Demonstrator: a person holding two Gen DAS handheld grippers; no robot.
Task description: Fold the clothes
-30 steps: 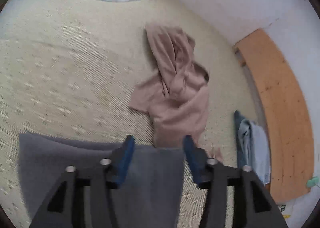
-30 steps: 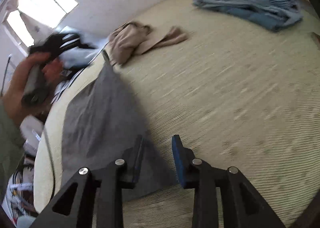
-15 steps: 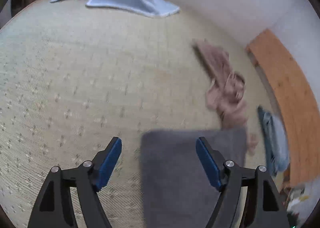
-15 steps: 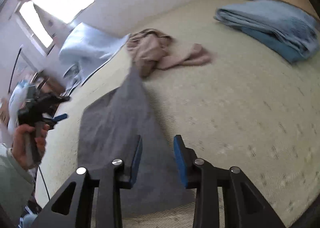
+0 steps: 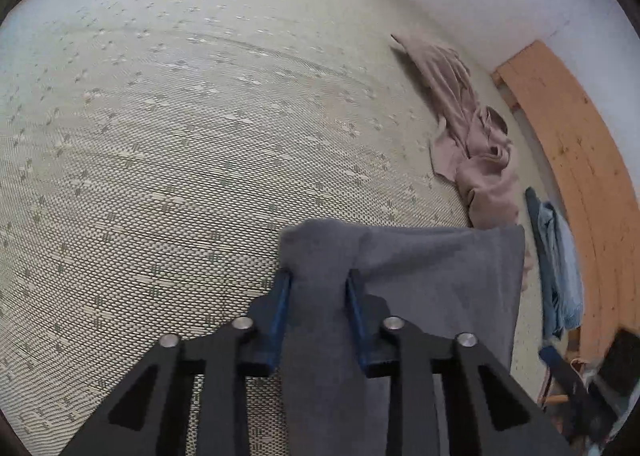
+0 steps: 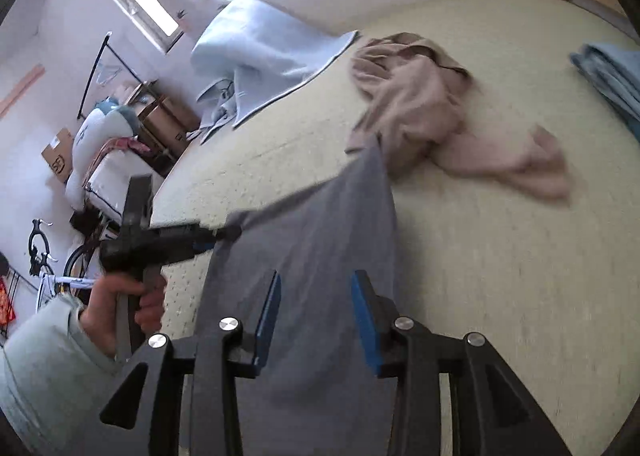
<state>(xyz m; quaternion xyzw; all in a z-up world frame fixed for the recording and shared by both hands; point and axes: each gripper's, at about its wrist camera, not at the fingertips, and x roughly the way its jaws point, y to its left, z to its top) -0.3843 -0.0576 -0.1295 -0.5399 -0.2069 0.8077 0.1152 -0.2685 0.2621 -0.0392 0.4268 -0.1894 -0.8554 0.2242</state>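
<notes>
The left gripper (image 5: 318, 276) has just closed and now pinches a bunched corner of the grey garment (image 5: 420, 276). The right gripper (image 6: 316, 288) has its pads apart over the same cloth, which passes between them without being clearly pressed. The grey garment lies on the woven mat (image 5: 180, 156), just beside the crumpled beige garment (image 5: 476, 144). The risk, as I judge it: with only one corner pinched, pulling could drag the cloth askew or snag that beige garment.

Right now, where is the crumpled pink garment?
The pink garment lies on the woven mat at the right of the left wrist view, just beyond the grey cloth, left of the blue pile.
</notes>
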